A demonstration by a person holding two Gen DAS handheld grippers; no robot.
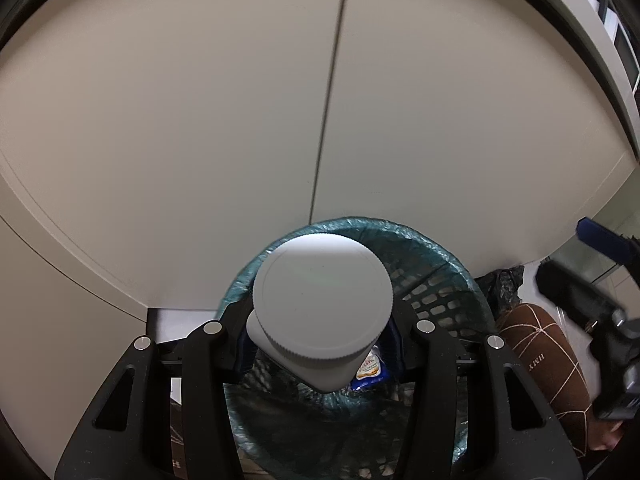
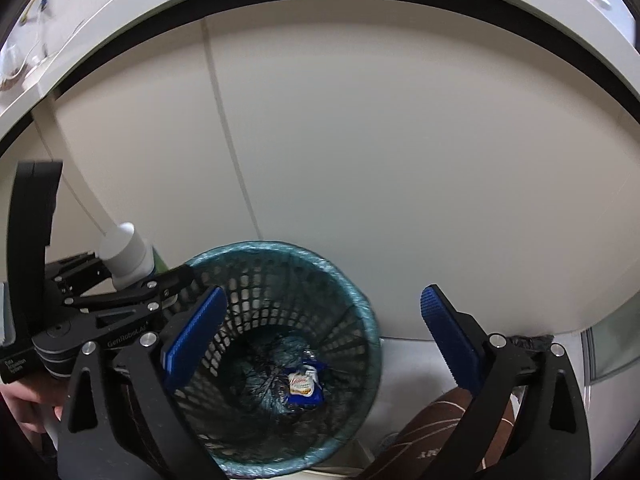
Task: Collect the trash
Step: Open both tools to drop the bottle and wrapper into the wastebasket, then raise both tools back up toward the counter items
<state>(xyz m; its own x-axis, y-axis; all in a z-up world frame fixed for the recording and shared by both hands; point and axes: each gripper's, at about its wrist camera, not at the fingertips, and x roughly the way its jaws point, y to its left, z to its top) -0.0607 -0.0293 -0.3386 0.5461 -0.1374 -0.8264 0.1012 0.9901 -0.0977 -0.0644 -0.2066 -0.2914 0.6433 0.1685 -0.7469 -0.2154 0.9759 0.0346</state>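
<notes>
the left gripper (image 1: 320, 344) has its jaws pinching a white plastic bottle with a ribbed screw cap (image 1: 320, 312), held above the mouth of a dark mesh wastebasket lined with a teal plastic bag (image 2: 360, 308). the right gripper (image 2: 320, 340) has its jaws spread wide with nothing between them, its blue ribbed pads (image 2: 448, 332) flanking the basket opening. a small blue and white snack wrapper (image 2: 305, 387) lies at the bottom of the basket. the basket stands against a cream cabinet front (image 1: 200, 120). a brown patterned slipper (image 1: 548, 364) is beside the basket.
</notes>
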